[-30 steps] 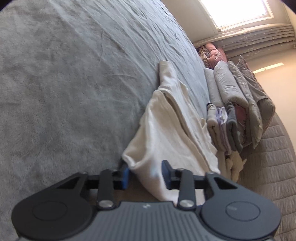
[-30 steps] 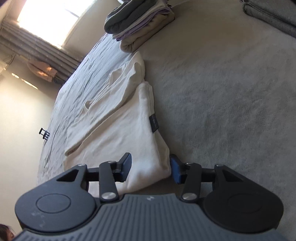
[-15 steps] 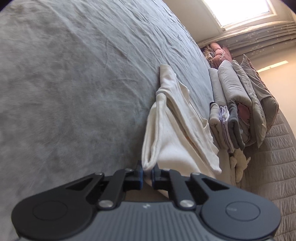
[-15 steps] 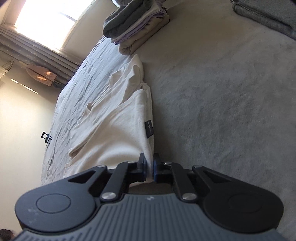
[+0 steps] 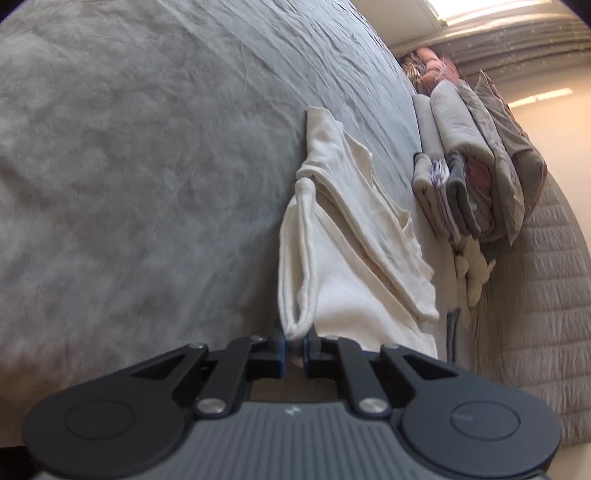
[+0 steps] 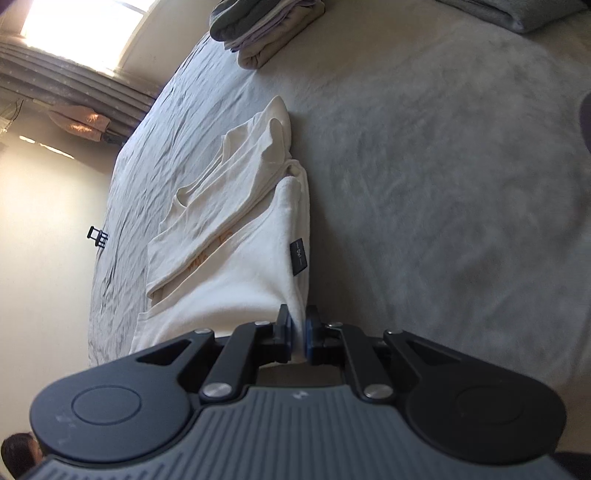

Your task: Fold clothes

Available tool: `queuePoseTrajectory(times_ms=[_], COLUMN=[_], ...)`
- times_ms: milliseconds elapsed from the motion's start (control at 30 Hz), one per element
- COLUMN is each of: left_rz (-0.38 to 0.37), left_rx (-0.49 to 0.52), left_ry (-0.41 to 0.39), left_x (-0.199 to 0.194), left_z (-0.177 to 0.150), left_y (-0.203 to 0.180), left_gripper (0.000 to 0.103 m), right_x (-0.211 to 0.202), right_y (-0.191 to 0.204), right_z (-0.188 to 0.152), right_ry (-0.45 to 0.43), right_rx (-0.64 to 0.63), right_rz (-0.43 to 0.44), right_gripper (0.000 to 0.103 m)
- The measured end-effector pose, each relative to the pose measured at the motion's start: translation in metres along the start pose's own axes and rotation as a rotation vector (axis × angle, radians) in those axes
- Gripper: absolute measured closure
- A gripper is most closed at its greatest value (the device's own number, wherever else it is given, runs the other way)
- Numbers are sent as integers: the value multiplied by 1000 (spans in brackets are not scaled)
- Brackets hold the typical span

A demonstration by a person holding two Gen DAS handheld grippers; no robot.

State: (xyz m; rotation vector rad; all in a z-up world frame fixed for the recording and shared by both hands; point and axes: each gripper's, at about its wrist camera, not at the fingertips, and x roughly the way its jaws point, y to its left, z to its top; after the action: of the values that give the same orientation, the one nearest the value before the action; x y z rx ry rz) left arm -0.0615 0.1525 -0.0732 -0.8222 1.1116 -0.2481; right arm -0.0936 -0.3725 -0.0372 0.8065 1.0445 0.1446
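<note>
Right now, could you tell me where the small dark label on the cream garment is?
In the right wrist view, the dark label sits on the cream garment's right-hand folded edge, just beyond the right gripper.

Grey bed (image 5: 155, 177), cream garment (image 5: 332, 258), folded clothes stack (image 6: 266, 33)
</note>
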Motion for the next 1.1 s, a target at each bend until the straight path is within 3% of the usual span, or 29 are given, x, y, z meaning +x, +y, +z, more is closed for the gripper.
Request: queuePoseTrajectory(times_ms=[133, 233, 300, 367, 433, 733, 800, 833, 867, 933, 1100], left_rz=[65, 99, 123, 148, 164, 148, 126, 117, 114, 100, 41], left_rx=[49, 114, 183, 241, 274, 275, 264, 259, 256, 262, 318], left_ry=[22, 18, -10, -47, -85, -212, -235, -247, -259, -291, -390], left_x=[13, 17, 14, 11, 9, 30, 33, 33, 33, 28, 13], left_z=[-5, -4, -2, 2, 7, 36, 35, 35, 33, 30, 23], left_y=[2, -5, -15, -24, -30, -40, -36, -35, -34, -34, -40], left_gripper=[93, 89, 83, 74, 71, 73, 80, 94, 97, 97, 97], right_x=[13, 24, 22, 20, 19, 51, 61, 66, 67, 66, 48], right_y=[-1, -2, 4, 11, 16, 35, 36, 37, 37, 39, 45], right_z=[-3, -4, -2, 1, 5, 24, 26, 27, 27, 26, 18], right_ry=[22, 34, 27, -2, -36, -175, -197, -201, -212, -234, -336], right_rx=[-27, -51, -84, -135, -176, -250, -265, -269, -280, -304, -386], right_rz=[-69, -130, -138, -161, -182, -159, -155, -149, -152, -163, -142], right_gripper=[94, 87, 85, 76, 69, 69, 69, 70, 72, 92, 96])
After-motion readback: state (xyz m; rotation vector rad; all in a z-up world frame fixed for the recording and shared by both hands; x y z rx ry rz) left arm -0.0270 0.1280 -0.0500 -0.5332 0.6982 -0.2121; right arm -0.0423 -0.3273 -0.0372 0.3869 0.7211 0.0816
